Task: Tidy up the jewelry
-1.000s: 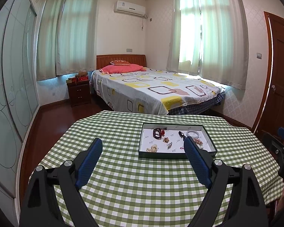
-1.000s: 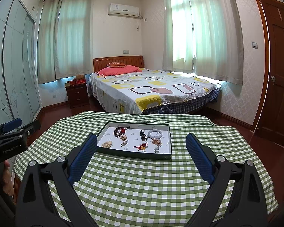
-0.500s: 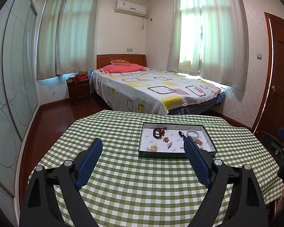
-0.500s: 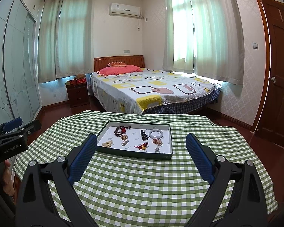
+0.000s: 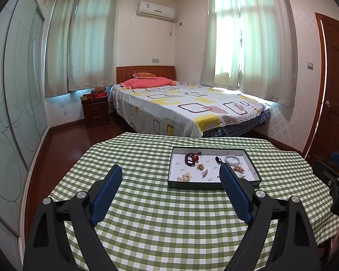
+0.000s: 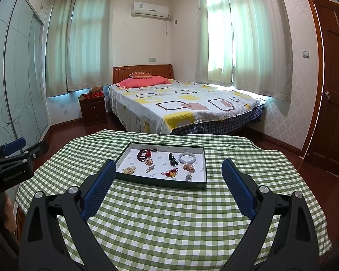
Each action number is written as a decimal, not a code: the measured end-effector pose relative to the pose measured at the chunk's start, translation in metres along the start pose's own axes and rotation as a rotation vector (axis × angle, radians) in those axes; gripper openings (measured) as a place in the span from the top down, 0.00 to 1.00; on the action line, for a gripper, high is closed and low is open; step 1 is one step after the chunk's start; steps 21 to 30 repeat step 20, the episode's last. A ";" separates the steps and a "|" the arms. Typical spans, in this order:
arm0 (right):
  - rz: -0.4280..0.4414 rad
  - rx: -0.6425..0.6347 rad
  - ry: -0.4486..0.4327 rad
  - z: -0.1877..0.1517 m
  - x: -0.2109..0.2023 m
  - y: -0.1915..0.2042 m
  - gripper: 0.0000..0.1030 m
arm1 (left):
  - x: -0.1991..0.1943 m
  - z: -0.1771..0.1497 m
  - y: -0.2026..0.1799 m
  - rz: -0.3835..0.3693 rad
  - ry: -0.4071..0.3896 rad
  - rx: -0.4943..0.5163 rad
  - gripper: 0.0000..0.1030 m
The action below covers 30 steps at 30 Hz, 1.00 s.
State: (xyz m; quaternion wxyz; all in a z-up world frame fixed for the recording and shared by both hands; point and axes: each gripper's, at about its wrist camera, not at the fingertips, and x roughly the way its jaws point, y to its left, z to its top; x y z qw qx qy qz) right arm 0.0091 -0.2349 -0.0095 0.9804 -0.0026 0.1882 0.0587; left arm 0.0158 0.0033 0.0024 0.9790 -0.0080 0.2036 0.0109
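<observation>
- Shallow dark-rimmed tray, frame centre, holds a pale bangle, dark bead bracelet and small brooches.
- Left gripper and right gripper: released, empty.

The tabletop is covered in matt green-and-white checked cloth, and on it the tray looks like dark card with a white printed paper lining. In it lie a smooth, glossy pale bangle and a string of dark polished beads. Each hand-held gripper, left and right, is matt black plastic with rough-textured blue pads and shiny metal bolts.
</observation>
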 end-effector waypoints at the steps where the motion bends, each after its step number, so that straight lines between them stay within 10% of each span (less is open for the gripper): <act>1: -0.001 -0.001 0.001 0.000 0.001 0.001 0.10 | 0.001 0.000 -0.001 -0.004 0.001 0.001 0.18; 30: -0.002 0.007 0.021 -0.004 0.012 -0.001 0.10 | 0.021 0.000 0.001 0.013 0.031 0.010 0.18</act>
